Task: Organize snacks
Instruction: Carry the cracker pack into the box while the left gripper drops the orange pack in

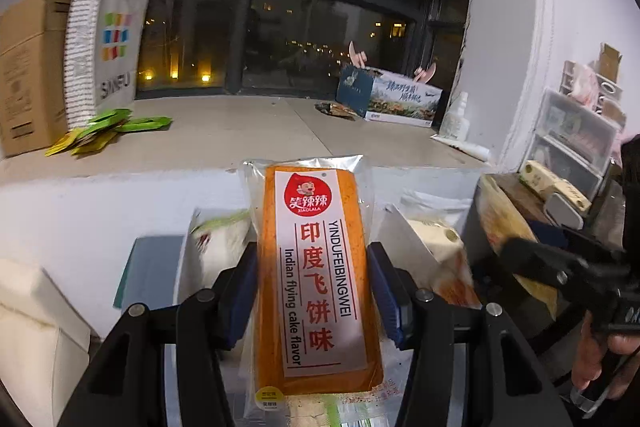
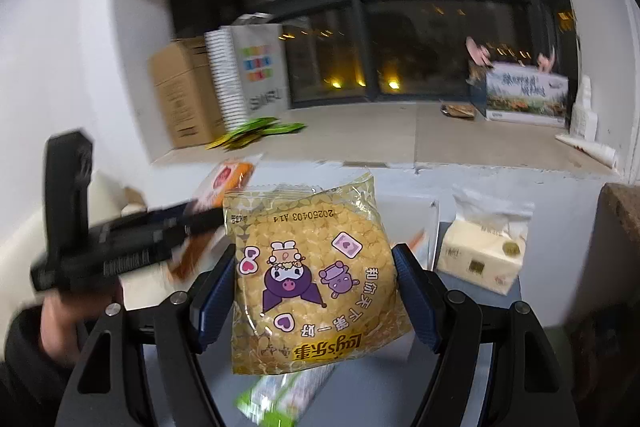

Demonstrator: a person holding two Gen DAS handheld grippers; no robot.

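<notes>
My left gripper (image 1: 314, 291) is shut on a long orange snack pack (image 1: 316, 275) labelled "Indian flying cake flavor" and holds it in the air, lengthwise between the blue pads. My right gripper (image 2: 314, 291) is shut on a yellow round-cracker pack (image 2: 312, 279) with purple cartoon figures. The right gripper shows at the right of the left wrist view (image 1: 568, 275). The left gripper (image 2: 120, 243) with its orange pack (image 2: 228, 179) shows blurred at the left of the right wrist view. A green and white snack pack (image 2: 284, 395) lies below on the grey surface.
A tissue pack (image 2: 484, 255) stands at the right on the grey surface. Behind is a stone window ledge (image 1: 248, 131) with a cardboard box (image 1: 28, 67), a white shopping bag (image 1: 116, 43), green sachets (image 1: 104, 131) and a printed box (image 1: 400, 95). Clear drawers (image 1: 572, 139) stand right.
</notes>
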